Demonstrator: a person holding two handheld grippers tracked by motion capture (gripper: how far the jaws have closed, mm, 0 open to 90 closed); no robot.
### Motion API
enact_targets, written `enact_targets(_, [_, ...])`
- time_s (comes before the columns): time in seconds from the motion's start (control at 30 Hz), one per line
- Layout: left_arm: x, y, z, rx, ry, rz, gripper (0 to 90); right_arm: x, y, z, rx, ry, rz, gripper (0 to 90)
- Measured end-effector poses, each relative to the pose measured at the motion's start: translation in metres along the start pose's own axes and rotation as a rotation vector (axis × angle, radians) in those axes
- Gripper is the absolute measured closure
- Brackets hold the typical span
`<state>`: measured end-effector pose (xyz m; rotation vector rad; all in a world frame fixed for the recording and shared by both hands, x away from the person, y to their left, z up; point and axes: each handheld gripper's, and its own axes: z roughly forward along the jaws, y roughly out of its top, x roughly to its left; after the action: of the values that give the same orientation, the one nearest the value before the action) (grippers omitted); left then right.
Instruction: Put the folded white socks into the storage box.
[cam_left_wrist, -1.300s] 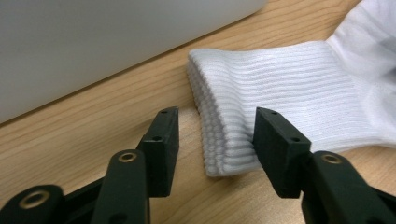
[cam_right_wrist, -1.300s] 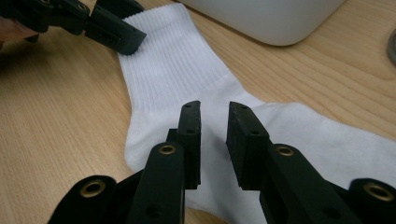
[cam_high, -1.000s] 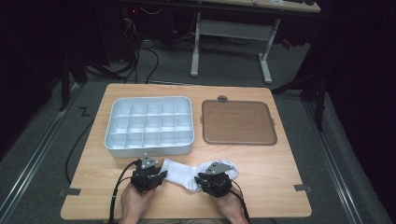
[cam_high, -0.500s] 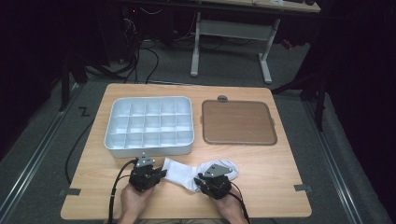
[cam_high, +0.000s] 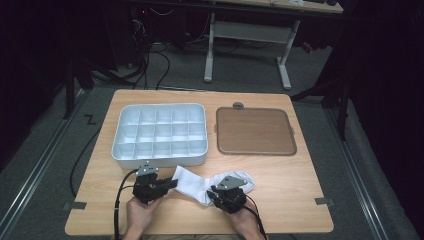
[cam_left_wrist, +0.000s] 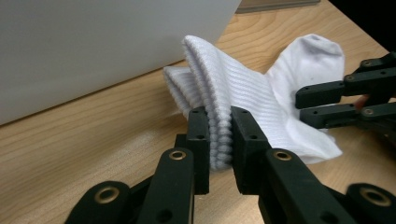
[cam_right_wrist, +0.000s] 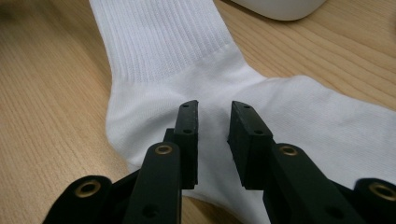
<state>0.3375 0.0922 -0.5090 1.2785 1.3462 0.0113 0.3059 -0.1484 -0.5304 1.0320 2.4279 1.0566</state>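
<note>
A light wooden worktop (cam_high: 300, 180) carries a white plastic organiser tray (cam_high: 160, 134) divided into a grid of small square compartments, set toward its far left. Just beside the tray, to the right and apart from it, lies a flat brown rectangular lid (cam_high: 255, 131) with rounded corners and a small grey tab at its far edge. Beyond the worktop, a grey-legged desk frame (cam_high: 247, 37) stands on grey carpet (cam_high: 45, 150), with black cables (cam_high: 155, 62) trailing across the floor.

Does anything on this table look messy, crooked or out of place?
Only the white sock: it lies bent near the table's front edge, its ribbed cuff bunched and lifted between the left gripper's fingers. The compartment tray and brown lid sit straight.
</note>
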Motion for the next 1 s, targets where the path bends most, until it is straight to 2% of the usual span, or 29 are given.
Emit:
enact_targets(0.2, [-0.011, 0.012, -0.007, -0.005, -0.047, 0.009, 79.5, 0.004, 0.003, 0.003, 0.002, 0.006, -0.001, 73.9])
enact_targets(0.33, [-0.015, 0.019, -0.01, -0.019, -0.076, -0.014, 79.6, 0.007, 0.005, 0.006, 0.002, 0.009, -0.004, 74.0])
enact_targets(0.53, [-0.023, 0.027, -0.013, -0.024, -0.106, -0.002, 79.6, 0.015, 0.009, 0.012, -0.009, 0.012, -0.004, 74.2])
enact_targets(0.7, [-0.03, 0.032, -0.01, -0.021, -0.143, -0.022, 79.6, 0.021, 0.015, 0.018, -0.004, 0.018, -0.008, 74.2])
enact_targets(0.87, [-0.038, 0.034, -0.005, -0.014, -0.16, -0.015, 79.6, 0.026, 0.019, 0.024, -0.015, 0.033, -0.008, 74.6])
enact_targets(0.93, [-0.044, 0.034, -0.002, -0.003, -0.169, 0.009, 79.6, 0.027, 0.021, 0.026, -0.014, 0.041, -0.007, 74.8])
enact_targets(1.0, [-0.045, 0.034, -0.001, -0.005, -0.172, 0.006, 79.6, 0.027, 0.022, 0.027, -0.015, 0.045, -0.005, 74.9])
